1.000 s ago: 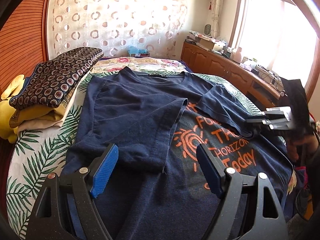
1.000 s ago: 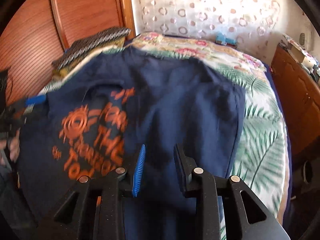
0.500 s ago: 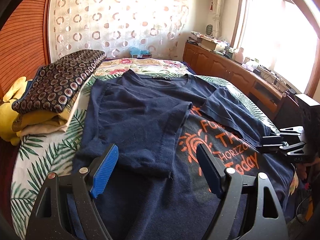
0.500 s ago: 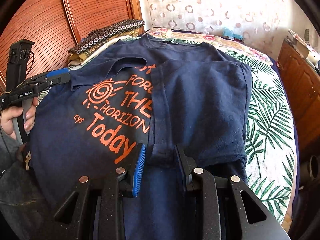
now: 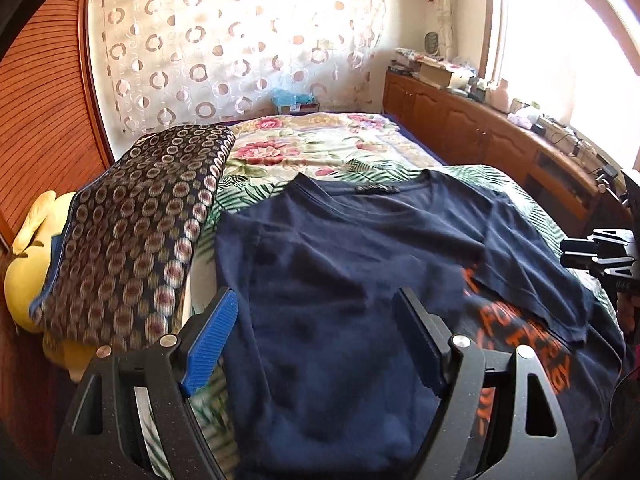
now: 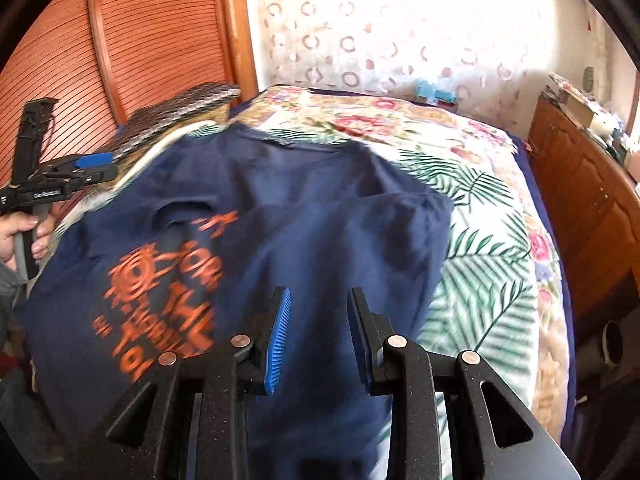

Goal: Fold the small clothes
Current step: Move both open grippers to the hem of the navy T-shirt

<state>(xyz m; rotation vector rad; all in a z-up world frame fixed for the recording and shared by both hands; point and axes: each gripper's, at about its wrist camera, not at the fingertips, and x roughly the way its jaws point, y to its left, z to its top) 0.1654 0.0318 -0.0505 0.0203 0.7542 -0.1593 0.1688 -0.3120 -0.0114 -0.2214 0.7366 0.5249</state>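
- A dark navy cotton T-shirt with orange printed lettering [image 5: 360, 280] is lying spread across a bed covered by a white sheet printed with green palm leaves and pink flowers [image 5: 320, 152].
- One side of the shirt is lying folded over the middle, partly covering the orange print; the neckline is pointing toward the far end of the bed.
- The left claw [image 5: 316, 340], black with one blue ribbed pad, is hovering over the near part of the folded panel with its jaws spread wide and nothing between them.
- In its own view, the right claw [image 6: 318, 332] is hanging above the shirt near the folded panel's edge, its jaws standing partly apart with a clear gap and no cloth pinched.
- In the right wrist view, a hand [image 6: 20, 232] is gripping the left claw's handle at the left edge of the frame.
- A folded dark cloth patterned with small brown rings [image 5: 132, 232] is resting on a yellow pillow [image 5: 24, 280] beside the shirt, on the left of the left wrist view.
- A wooden cabinet under a bright window [image 5: 480, 128] is running along the bed's far side.
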